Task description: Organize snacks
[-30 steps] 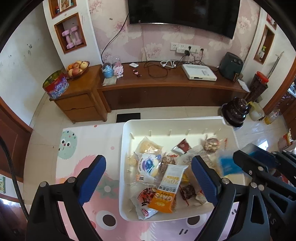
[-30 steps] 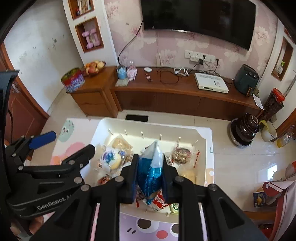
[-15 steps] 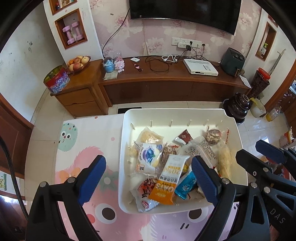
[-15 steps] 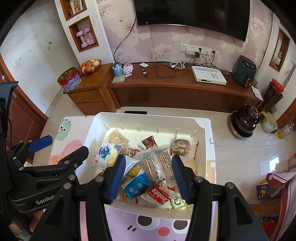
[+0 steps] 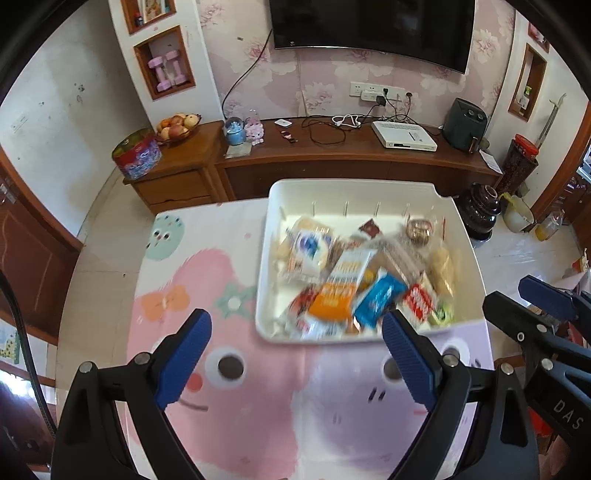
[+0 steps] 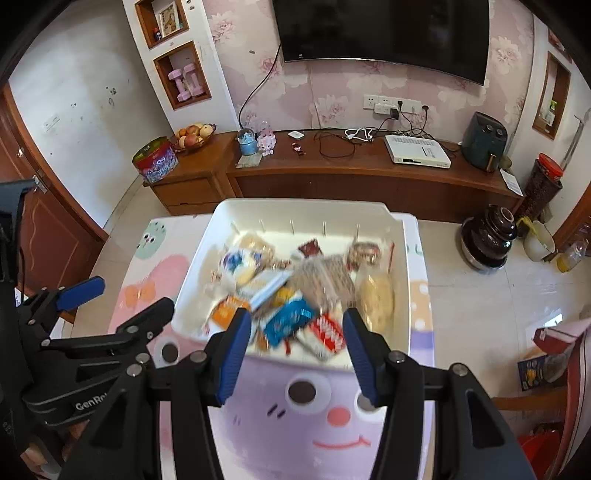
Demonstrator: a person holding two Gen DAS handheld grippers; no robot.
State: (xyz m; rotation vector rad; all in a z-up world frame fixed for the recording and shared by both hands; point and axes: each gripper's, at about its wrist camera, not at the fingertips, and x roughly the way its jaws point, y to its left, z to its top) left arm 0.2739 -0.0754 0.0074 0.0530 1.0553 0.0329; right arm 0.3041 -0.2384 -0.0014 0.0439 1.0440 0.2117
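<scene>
Right gripper (image 6: 293, 345) jaws standing apart, nothing between them; a second ago they were clamped on the blue snack packet (image 6: 290, 321), which is now lying in the white bin (image 6: 400, 280) among the other snacks. Left gripper (image 5: 295, 358) also gaping, holding nothing. Both are pulling back off the bin over the cartoon mat (image 5: 258, 406). Judging: that drop is done, bin filling, next snack pending.

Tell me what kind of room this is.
Most likely a home living room: a wall-mounted television hangs over a long wooden media cabinet, a fruit bowl sits on a side cabinet, and a white snack tray rests on a cartoon-print mat.
</scene>
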